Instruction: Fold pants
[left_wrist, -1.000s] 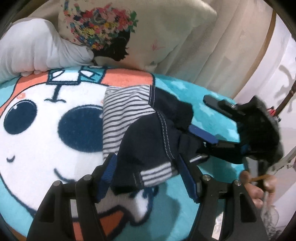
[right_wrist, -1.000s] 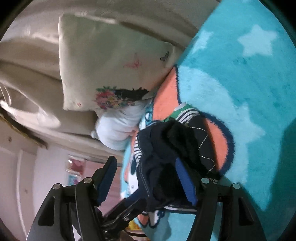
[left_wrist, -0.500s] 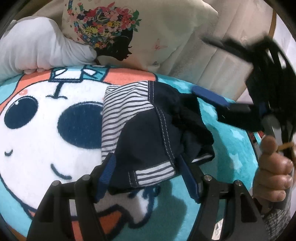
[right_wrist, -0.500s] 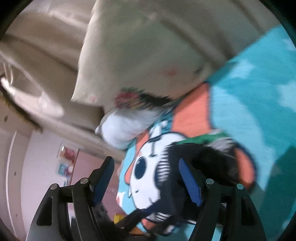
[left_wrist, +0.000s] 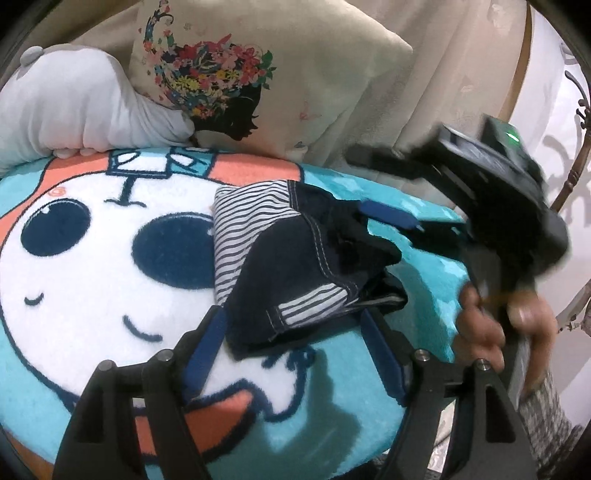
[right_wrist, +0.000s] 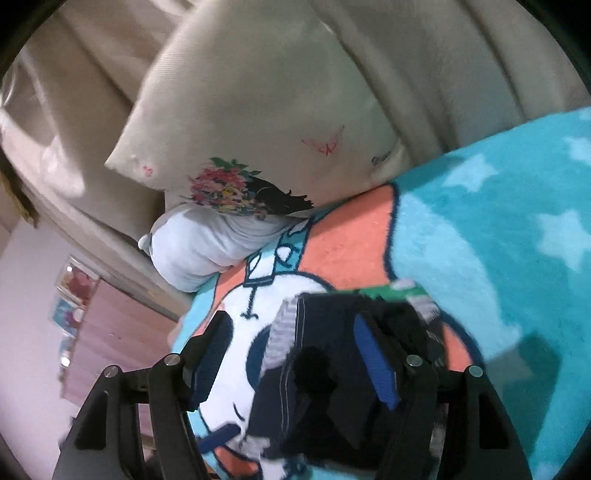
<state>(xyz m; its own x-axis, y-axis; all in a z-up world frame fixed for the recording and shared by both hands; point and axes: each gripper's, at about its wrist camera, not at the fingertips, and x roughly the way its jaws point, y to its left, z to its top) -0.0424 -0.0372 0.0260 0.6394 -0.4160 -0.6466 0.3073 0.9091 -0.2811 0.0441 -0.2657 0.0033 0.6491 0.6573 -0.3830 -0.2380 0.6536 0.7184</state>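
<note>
Lifted and rolled clear since a second ago, right gripper (left_wrist: 373, 184) with jaws spread, seemingly empty, just closing slightly; left gripper (left_wrist: 295, 347) angled down, jaws opening, straddling folded pants (left_wrist: 295, 266) on blanket (left_wrist: 92, 288).

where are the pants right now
In the left wrist view the pants lie bundled on the cartoon-face blanket, right of its dark eye patch and below the floral pillow.
</note>
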